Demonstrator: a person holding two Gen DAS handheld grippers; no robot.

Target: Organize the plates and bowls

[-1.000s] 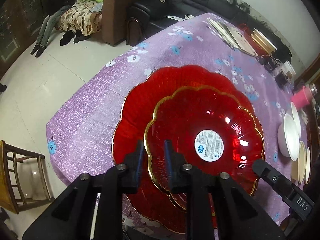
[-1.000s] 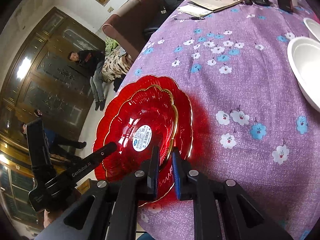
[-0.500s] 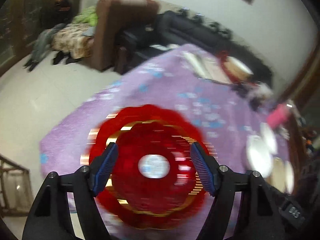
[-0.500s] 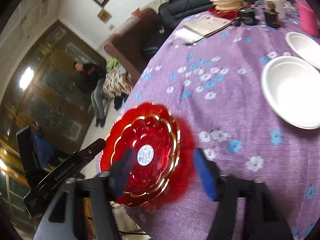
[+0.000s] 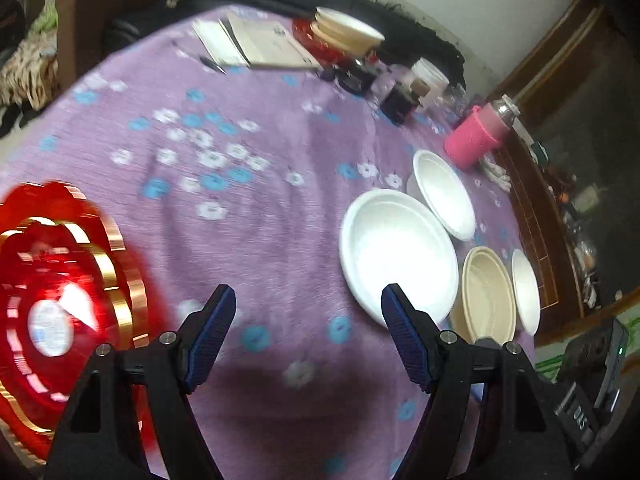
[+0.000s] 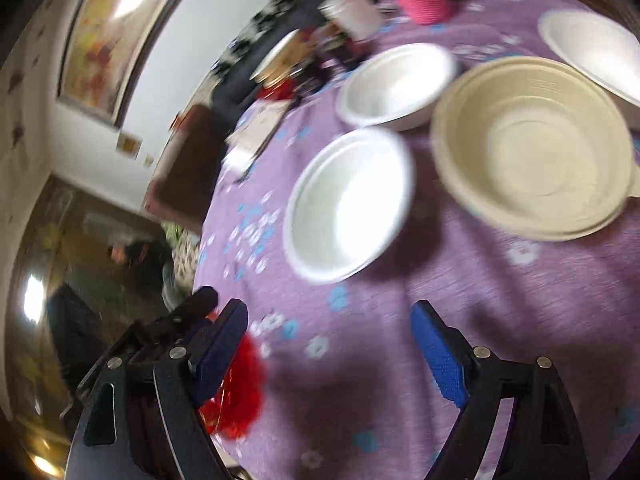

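Two red scalloped plates (image 5: 52,300) lie stacked at the table's left edge, the smaller one on top; the right wrist view shows only their rim (image 6: 240,392). My left gripper (image 5: 308,294) is open over bare cloth, with a large white bowl (image 5: 396,252) just beyond its right finger. A smaller white bowl (image 5: 444,196), a beige bowl (image 5: 488,292) and a white dish (image 5: 526,292) lie around it. My right gripper (image 6: 328,310) has its jaws opening, nothing between them, short of the white bowl (image 6: 348,204) and beige bowl (image 6: 532,148).
The purple flowered tablecloth (image 5: 248,208) covers the table. At the back stand a pink-sleeved bottle (image 5: 476,138), jars (image 5: 424,84), booklets (image 5: 256,44) and a stack of beige plates (image 5: 344,34). A sofa and a seated person are beyond the table.
Both grippers let go of the small red plate's rim, opened wide, and swung right, away from the red plates toward the white and beige bowls.
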